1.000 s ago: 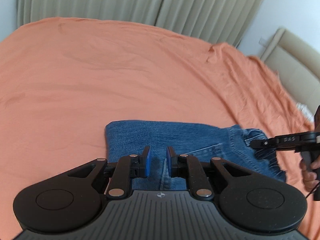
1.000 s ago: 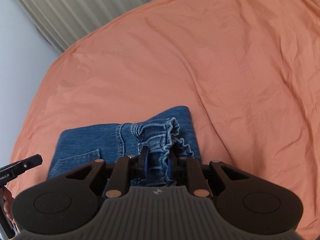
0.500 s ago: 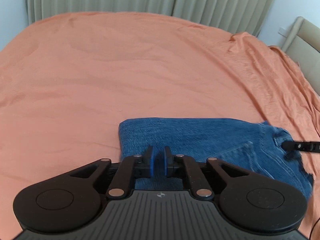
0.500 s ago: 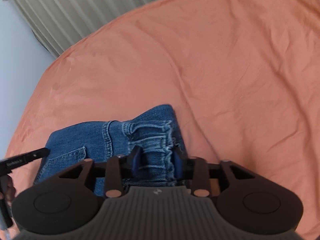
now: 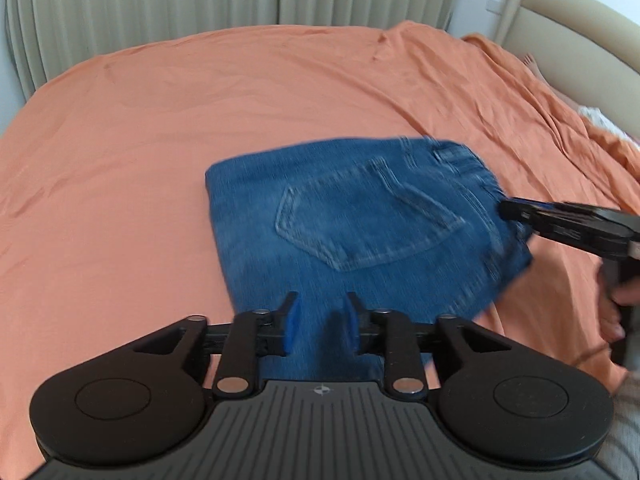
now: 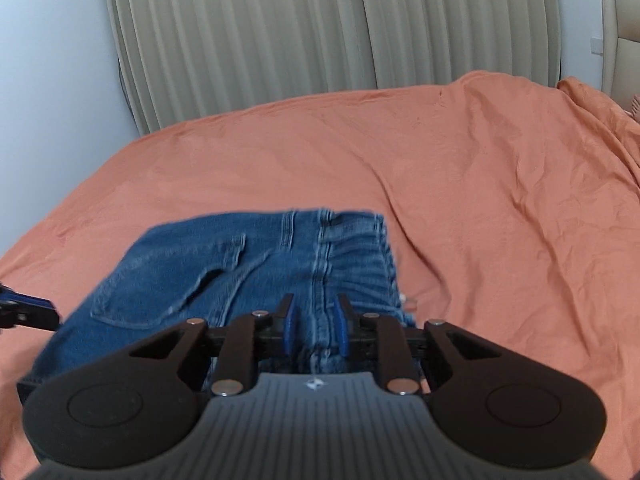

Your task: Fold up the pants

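The left gripper [image 5: 319,322] has just been opening; its blue pads stand spread over the near edge of the folded jeans [image 5: 352,224], pinching nothing. The jeans lie mid-bed on the orange sheet [image 5: 120,152]. The right gripper [image 6: 312,324], just closing, stands narrowly parted over the waistband seam; whether it pinches is unclear. Bare sheet surrounds the jeans; curtains [image 6: 320,28] stand beyond.

You face an orange bedsheet [image 5: 200,120], beige pleated curtains [image 6: 320,32], a white wall [image 6: 52,60], perhaps a padded headboard [image 5: 560,20].
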`<state>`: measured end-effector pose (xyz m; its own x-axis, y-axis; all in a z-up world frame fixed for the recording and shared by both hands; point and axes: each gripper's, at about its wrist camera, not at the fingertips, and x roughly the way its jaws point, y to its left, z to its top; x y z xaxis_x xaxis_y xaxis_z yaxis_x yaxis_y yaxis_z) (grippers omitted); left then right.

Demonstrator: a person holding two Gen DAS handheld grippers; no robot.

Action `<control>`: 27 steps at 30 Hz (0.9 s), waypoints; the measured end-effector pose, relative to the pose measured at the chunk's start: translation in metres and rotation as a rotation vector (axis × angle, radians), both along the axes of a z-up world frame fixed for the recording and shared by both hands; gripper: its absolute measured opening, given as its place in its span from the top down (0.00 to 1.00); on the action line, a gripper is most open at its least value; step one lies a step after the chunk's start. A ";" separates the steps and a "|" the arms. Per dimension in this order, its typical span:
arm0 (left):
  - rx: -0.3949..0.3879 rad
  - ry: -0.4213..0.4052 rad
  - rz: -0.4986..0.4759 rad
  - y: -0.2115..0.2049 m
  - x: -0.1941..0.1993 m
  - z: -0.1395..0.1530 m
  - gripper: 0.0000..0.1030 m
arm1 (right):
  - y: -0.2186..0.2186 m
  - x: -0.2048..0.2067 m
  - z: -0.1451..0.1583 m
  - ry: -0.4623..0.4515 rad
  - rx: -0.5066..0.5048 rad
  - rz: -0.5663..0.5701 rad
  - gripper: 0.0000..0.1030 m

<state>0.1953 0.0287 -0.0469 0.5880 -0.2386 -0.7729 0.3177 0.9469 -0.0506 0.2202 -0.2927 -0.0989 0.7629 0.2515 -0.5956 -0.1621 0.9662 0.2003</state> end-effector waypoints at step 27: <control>0.644 -0.019 -0.249 -0.051 -0.050 -0.075 0.93 | -0.019 0.009 -0.039 0.111 0.127 -0.013 0.94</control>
<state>0.1455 -0.0219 -0.1219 0.5903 0.1350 -0.7958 0.5244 0.6854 0.5052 0.2292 -0.3121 -0.1376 0.6979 0.3205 -0.6404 -0.1200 0.9340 0.3366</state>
